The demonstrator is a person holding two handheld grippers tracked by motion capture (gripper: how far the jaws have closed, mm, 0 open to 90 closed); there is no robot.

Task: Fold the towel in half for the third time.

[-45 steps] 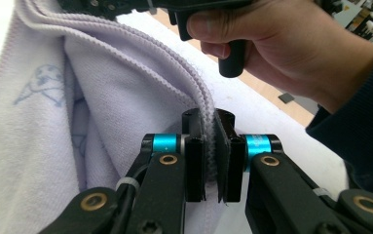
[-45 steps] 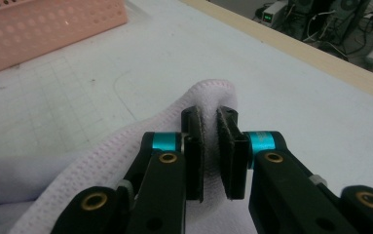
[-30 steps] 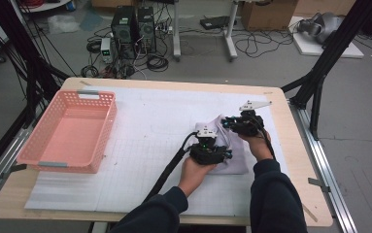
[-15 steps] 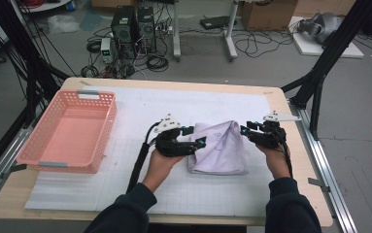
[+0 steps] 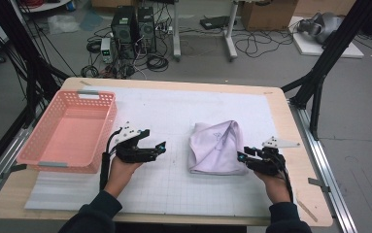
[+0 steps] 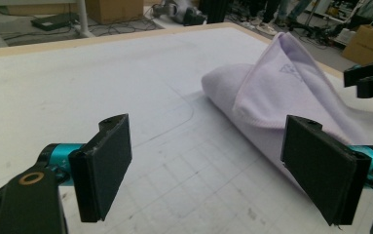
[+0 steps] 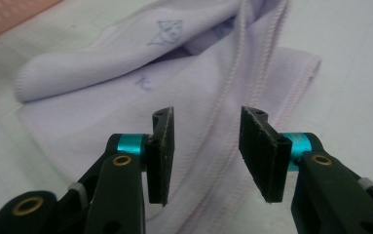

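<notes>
Lilac cloth point(image 5: 216, 148) lies folded and bunched on the white gridded mat point(image 5: 174, 111), right of table centre, upper flap peaked over a flat lower layer; a small printed emblem shows on the top fold. In the right gripper view the cloth's stitched hem point(image 7: 252, 92) runs straight ahead past the jaws. Right gripper point(image 5: 242, 158) sits at the cloth's lower right corner, tips just at its edge; jaws part-open, having just been opening, nothing pinched between the pads, cloth lying beyond and beneath the gap. Left gripper point(image 5: 161, 147) is on bare mat to the left of the cloth, apart from it, pointed toward it; jaws spread wide, having just been opening, empty, only mat and the cloth's rolled edge point(image 6: 233, 105) seen between them. Left gripper view also catches the right gripper's tips point(image 6: 369, 80) at the far side of the cloth. Pink mesh basket point(image 5: 42, 160) stands at the table's left edge, well apart from the cloth. Wooden table rim point(image 5: 300, 145) borders the mat on the right.
</notes>
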